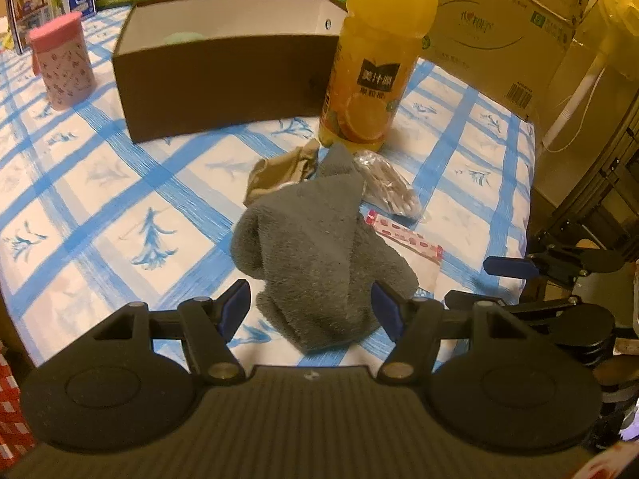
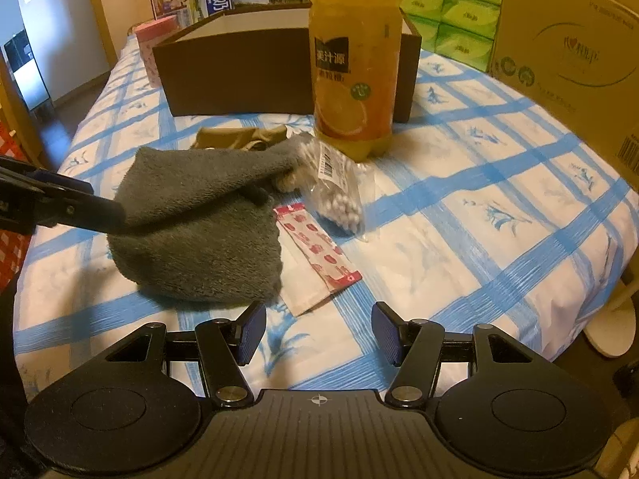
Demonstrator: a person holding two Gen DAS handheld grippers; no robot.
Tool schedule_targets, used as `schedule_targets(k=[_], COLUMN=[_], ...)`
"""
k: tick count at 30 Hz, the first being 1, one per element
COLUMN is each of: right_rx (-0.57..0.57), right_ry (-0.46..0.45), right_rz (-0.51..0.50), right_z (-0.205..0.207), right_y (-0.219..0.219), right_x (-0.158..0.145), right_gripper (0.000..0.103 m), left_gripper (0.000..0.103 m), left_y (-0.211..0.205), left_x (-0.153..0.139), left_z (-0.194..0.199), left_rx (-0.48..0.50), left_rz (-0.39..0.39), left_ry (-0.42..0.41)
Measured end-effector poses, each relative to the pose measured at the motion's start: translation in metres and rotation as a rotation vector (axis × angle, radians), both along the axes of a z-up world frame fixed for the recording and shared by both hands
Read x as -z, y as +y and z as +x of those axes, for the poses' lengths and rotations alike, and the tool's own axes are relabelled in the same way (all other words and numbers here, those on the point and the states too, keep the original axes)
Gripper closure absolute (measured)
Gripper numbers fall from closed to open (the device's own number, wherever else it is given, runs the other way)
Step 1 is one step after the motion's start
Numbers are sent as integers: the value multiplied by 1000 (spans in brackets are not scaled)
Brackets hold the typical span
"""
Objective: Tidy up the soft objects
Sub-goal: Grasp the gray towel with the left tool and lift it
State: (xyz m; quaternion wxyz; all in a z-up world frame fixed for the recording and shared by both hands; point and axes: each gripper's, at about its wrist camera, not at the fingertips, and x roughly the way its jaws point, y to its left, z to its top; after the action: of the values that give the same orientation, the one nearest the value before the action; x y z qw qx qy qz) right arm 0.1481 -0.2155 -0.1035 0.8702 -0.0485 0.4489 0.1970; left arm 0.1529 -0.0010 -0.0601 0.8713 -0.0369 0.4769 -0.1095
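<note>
A crumpled grey towel (image 1: 315,247) lies on the blue-checked tablecloth; it also shows in the right wrist view (image 2: 199,223). My left gripper (image 1: 311,307) is open, its blue pads on either side of the towel's near end. A tan cloth (image 1: 279,173) lies just behind the towel, also in the right wrist view (image 2: 239,137). My right gripper (image 2: 317,335) is open and empty, just in front of the towel's right side. A brown open box (image 1: 223,80) stands at the back, with something pale green inside.
An orange juice bottle (image 1: 371,68) stands right of the box. A clear bag of cotton swabs (image 2: 339,187) and a red-and-white packet (image 2: 315,247) lie beside the towel. A pink cup (image 1: 62,66) stands far left. A cardboard carton (image 1: 507,28) stands at the back right.
</note>
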Motion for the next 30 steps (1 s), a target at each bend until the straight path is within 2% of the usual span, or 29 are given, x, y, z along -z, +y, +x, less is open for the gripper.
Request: schedule_targets(k=[4, 5, 7, 9, 10, 14, 20, 25, 30], right_rx=[4, 11, 26, 40, 47, 66, 69, 38, -24], right_ry=[10, 14, 23, 29, 29, 25, 15, 6, -11], right_rz=[-4, 0, 19, 32, 35, 50, 70, 84, 87], right_z=[4, 4, 6, 7, 7, 6, 5, 4, 10], right_y=[-2, -3, -6, -9, -10, -14, -15, -10, -1], right_x=[4, 5, 5, 5, 5, 3, -1, -2, 1], right_gripper=[44, 44, 44, 44, 44, 44, 44, 44, 44], left_gripper=[39, 42, 62, 88, 95, 97, 97, 97, 97], left_y=[-7, -10, -13, -14, -13, -9, 6, 35, 62], left_x=[12, 14, 18, 17, 14, -11, -67, -104, -123], left_z=[12, 15, 19, 20, 19, 6, -20, -39, -46], left_rx=[6, 8, 13, 27, 37, 81, 135, 72, -28], left_rz=[10, 22, 41, 50, 42, -8, -46, -76, -32], left_ry=[5, 0, -16, -31, -43, -132, -276, -355, -398])
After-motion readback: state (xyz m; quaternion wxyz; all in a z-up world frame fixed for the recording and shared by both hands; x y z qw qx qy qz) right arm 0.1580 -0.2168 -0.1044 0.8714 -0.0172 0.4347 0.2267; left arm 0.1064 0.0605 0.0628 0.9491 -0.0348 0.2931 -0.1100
